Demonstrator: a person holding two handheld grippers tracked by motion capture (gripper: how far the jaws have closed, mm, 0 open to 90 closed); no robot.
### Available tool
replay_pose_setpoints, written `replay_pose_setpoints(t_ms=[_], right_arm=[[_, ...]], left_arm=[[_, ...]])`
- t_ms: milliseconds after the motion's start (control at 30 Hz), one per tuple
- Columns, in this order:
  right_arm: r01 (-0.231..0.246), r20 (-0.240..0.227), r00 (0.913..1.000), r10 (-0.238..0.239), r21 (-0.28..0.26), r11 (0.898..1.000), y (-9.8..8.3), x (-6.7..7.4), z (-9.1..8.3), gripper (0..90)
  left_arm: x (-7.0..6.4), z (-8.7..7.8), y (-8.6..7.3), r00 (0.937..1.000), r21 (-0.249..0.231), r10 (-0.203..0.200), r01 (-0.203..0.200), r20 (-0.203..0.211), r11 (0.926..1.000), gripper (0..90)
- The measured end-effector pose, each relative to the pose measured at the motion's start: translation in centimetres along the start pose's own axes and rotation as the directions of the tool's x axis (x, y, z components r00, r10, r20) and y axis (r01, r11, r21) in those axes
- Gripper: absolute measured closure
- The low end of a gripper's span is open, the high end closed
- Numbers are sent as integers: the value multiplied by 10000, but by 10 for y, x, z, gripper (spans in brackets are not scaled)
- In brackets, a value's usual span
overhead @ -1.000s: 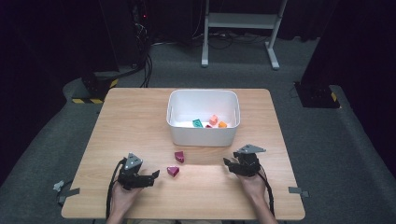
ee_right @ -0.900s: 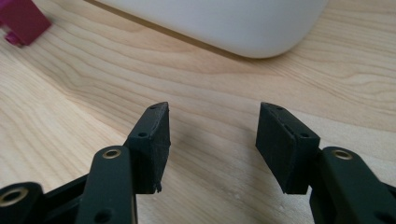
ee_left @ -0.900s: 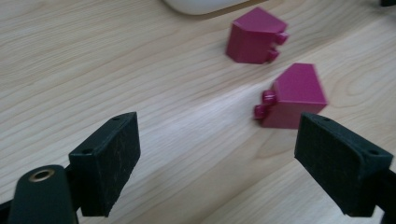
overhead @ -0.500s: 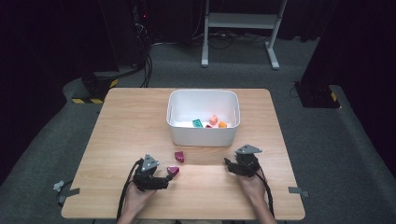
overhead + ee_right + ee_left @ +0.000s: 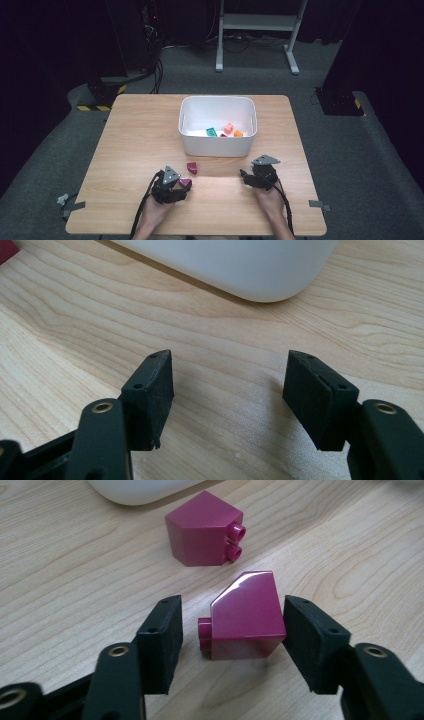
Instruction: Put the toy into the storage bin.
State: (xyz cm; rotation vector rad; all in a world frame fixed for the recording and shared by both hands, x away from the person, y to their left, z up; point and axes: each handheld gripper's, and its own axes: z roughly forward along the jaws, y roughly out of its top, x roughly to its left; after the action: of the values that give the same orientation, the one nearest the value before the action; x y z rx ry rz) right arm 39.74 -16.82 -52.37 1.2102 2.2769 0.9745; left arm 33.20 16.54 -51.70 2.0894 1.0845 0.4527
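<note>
Two magenta sloped bricks lie on the wooden table (image 5: pixel 125 150). The nearer brick (image 5: pixel 247 617) (image 5: pixel 185 183) sits between the jaws of my left gripper (image 5: pixel 234 611) (image 5: pixel 183 186). These jaws have just been closing: the right pad meets the brick's side, while a small gap remains at the left pad. The other magenta brick (image 5: pixel 205 530) (image 5: pixel 192 168) lies just beyond, studs sideways. My right gripper (image 5: pixel 227 365) (image 5: pixel 244 176) rests low over bare wood at the front right. Its jaws have just been opening and hold nothing.
A white bin (image 5: pixel 217 145) (image 5: pixel 240 265) (image 5: pixel 140 490) stands mid-table behind both grippers, with teal (image 5: pixel 211 132), pink (image 5: pixel 228 127) and orange (image 5: pixel 238 133) bricks inside. Dark floor, cables and a white frame lie beyond the far table edge.
My left gripper has slid right, up to the nearer magenta brick, and its jaws have narrowed around it. The right hand has stayed where it was.
</note>
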Motion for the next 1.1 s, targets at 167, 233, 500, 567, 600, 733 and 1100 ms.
replay_pose_setpoints(t_ms=[167, 233, 500, 567, 600, 733, 1100], right_arm=[[-5, 5, 10000, 5, 1, 10000, 0, 0, 0, 365], [-7, 6, 10000, 7, 2, 10000, 0, 0, 0, 365], [7, 10, 10000, -7, -4, 10000, 0, 0, 0, 365], [6, 11, 10000, -6, -5, 10000, 0, 0, 0, 364], [4, 11, 10000, -4, -4, 10000, 0, 0, 0, 364], [5, 10, 10000, -5, -3, 10000, 0, 0, 0, 364], [-9, 7, 10000, 9, 0, 10000, 0, 0, 0, 364]], left_arm=[[-1, 1, 0, 9999, 114, 70, -69, -93, 9999, 544], [-1, 1, 0, 9998, 149, 191, -189, -116, 9997, 560], [-4, -1, 0, 9997, 97, 242, -242, 6, 9997, 567], [-4, -2, 1, 9998, 117, 200, -201, 83, 9997, 568], [-3, -3, 2, 9997, 157, 195, -197, 117, 9997, 568], [-2, -10, 6, 9998, 259, 63, -68, 178, 9996, 568], [2, -24, 20, 9988, -42, -149, 151, 460, 9999, 569]])
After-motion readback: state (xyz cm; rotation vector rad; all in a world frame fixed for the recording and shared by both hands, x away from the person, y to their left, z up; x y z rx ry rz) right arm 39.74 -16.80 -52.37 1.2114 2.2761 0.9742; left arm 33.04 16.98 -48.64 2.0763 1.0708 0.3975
